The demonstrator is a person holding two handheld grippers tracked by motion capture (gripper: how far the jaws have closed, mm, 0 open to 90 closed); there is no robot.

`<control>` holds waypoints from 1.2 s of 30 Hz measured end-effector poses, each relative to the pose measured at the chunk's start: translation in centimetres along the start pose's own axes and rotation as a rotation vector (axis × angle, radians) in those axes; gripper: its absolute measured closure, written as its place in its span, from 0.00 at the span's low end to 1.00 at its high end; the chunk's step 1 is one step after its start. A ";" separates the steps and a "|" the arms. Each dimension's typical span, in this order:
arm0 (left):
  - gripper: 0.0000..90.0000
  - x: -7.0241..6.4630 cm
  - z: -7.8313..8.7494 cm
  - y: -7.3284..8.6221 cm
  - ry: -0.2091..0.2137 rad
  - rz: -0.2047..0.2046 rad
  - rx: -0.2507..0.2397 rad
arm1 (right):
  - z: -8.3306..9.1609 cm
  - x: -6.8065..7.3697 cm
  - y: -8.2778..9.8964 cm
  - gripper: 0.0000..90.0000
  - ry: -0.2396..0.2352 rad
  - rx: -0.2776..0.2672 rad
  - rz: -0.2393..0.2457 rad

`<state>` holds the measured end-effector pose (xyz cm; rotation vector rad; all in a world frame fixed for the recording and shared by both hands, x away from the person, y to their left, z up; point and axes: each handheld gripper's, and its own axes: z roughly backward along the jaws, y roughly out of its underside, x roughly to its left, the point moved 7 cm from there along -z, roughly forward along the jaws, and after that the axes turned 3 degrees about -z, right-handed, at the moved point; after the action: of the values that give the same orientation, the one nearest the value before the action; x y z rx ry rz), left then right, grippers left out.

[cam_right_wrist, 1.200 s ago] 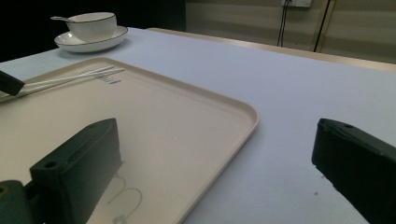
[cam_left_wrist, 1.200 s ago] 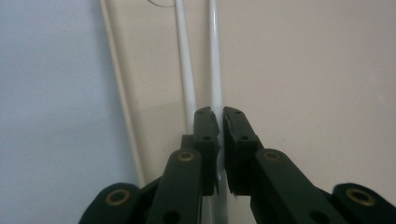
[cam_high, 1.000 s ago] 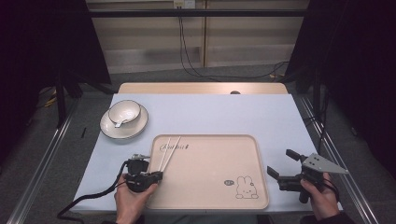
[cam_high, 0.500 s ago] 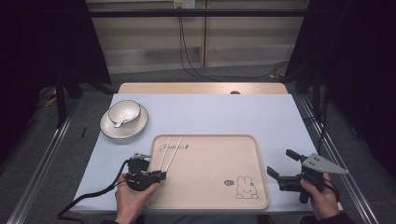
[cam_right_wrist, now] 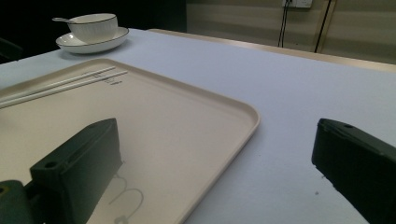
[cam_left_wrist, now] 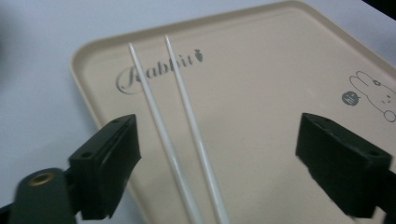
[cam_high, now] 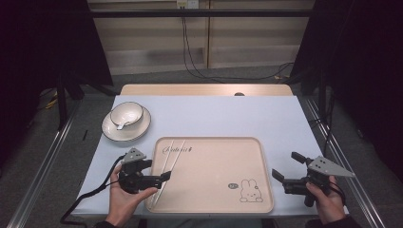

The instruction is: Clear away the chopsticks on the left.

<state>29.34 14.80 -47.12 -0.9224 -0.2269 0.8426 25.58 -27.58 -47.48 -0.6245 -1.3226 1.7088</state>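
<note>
Fingers: both grippers' spread | chopsticks (cam_left_wrist: 180, 126) between left gripper (cam_left_wrist: 219, 168) jaws (untouched, on tray (cam_left_wrist: 261, 93))

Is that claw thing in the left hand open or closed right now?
Open. The left gripper has its jaws far apart over the tray, with both chopsticks lying untouched between them.

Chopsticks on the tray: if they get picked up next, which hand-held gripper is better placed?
Left. The left hand-held gripper is open with the chopsticks lying between its jaws on the tray. The right hand-held gripper, also open, sits off the tray's opposite edge, far from them.
</note>
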 end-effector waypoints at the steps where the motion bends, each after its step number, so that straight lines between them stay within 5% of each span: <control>1: 0.08 0.3 0.7 -0.3 -0.005 -0.013 -0.021 | 0.0 0.0 0.0 0.01 -0.001 -0.001 -0.002; 5: 0.03 0.6 1.5 -0.4 0.000 -0.049 -0.026 | 0.0 0.0 0.0 0.01 0.001 -0.002 -0.002; 7: 0.06 0.7 1.4 -0.3 -0.016 -0.029 -0.016 | 0.0 0.0 0.0 0.01 0.002 -0.002 -0.002; 8: 0.10 0.6 1.4 -0.1 -0.004 -0.048 -0.001 | -0.1 0.0 0.0 0.01 0.005 -0.002 -0.003; 9: 0.30 0.6 1.3 0.2 -0.026 -0.076 0.017 | -0.1 0.0 -0.1 0.01 0.006 -0.004 0.000; 10: 0.26 0.8 1.1 0.8 -0.075 -0.092 0.048 | -0.1 0.0 -0.1 0.01 0.005 -0.004 0.001; 15: 0.18 1.8 2.5 1.6 -0.087 -0.111 0.035 | 0.0 -0.1 -0.1 0.01 0.002 -0.008 0.001; 17: 0.09 3.5 4.1 2.2 -0.095 -0.049 -0.025 | 0.1 -0.1 0.0 0.01 0.004 -0.006 -0.004; 20: 0.07 4.5 5.2 2.5 -0.079 -0.016 -0.065 | 0.1 -0.1 0.0 0.01 0.015 -0.006 0.001; 24: 0.04 5.7 7.1 2.8 -0.145 -0.020 -0.106 | 0.1 -0.1 -0.1 0.01 0.012 -0.011 -0.008; 25: 0.03 6.0 8.1 3.0 -0.105 -0.006 -0.155 | 0.1 -0.2 -0.1 0.01 0.018 -0.014 -0.010; 28: 0.03 6.8 8.4 3.7 -0.082 0.040 -0.180 | 0.2 -0.3 -0.2 0.01 0.029 -0.022 -0.009; 29: 0.03 7.6 8.9 4.6 -0.144 0.056 -0.221 | 0.2 -0.3 -0.2 0.01 0.033 -0.025 -0.008; 32: 0.03 7.7 9.3 5.1 -0.145 0.054 -0.217 | 0.3 -0.4 -0.3 0.01 0.034 -0.026 0.000; 33: 0.02 8.0 9.9 5.3 -0.195 0.029 -0.261 | 0.2 -0.3 -0.3 0.01 0.035 -0.025 0.009; 34: 0.02 8.3 10.0 5.5 -0.214 0.042 -0.256 | 0.2 -0.4 -0.2 0.01 0.041 -0.026 0.009; 36: 0.02 8.5 10.1 5.7 -0.214 0.056 -0.257 | 0.2 -0.6 -0.2 0.01 0.053 -0.023 0.007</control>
<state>26.79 28.88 -46.83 -1.0815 -0.5055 0.9799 25.78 -28.21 -47.30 -0.6838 -1.3058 1.6740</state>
